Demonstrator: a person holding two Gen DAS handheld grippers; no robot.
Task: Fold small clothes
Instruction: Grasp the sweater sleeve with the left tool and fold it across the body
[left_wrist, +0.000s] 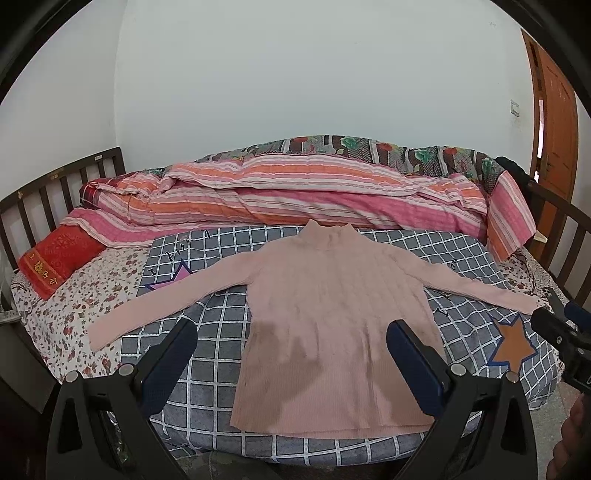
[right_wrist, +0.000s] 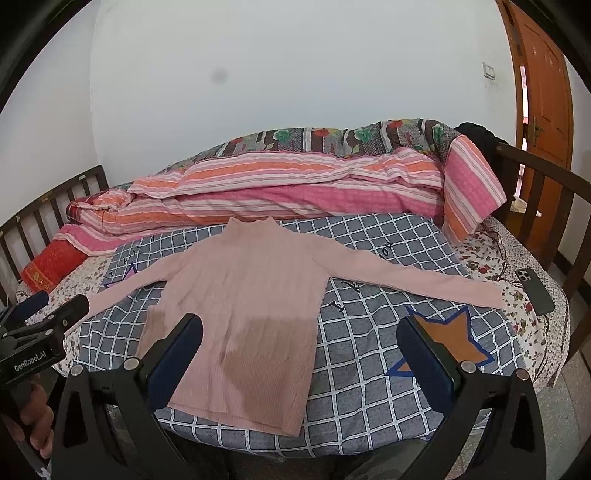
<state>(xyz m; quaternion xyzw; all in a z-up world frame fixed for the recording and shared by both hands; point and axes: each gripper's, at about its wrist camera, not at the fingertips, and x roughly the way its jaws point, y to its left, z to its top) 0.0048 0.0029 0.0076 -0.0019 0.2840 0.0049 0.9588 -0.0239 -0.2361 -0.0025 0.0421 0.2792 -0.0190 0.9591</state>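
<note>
A small pink ribbed turtleneck sweater (left_wrist: 332, 317) (right_wrist: 240, 314) lies flat and face up on a grey checked cloth (left_wrist: 221, 314) (right_wrist: 369, 350) on the bed, both sleeves stretched out sideways. My left gripper (left_wrist: 291, 336) hovers open over the sweater's lower half, nothing between its fingers. My right gripper (right_wrist: 301, 332) is open too, above the sweater's right hem and the cloth. Each gripper shows at the edge of the other's view: the right gripper (left_wrist: 561, 332) and the left gripper (right_wrist: 40, 321).
A rolled pink striped quilt (left_wrist: 295, 195) (right_wrist: 277, 184) lies behind the sweater. A red pillow (left_wrist: 59, 258) sits at the left. A dark phone (right_wrist: 535, 291) rests on the floral sheet at the right. Wooden bed rails (left_wrist: 55, 192) (right_wrist: 546, 192) stand at both ends.
</note>
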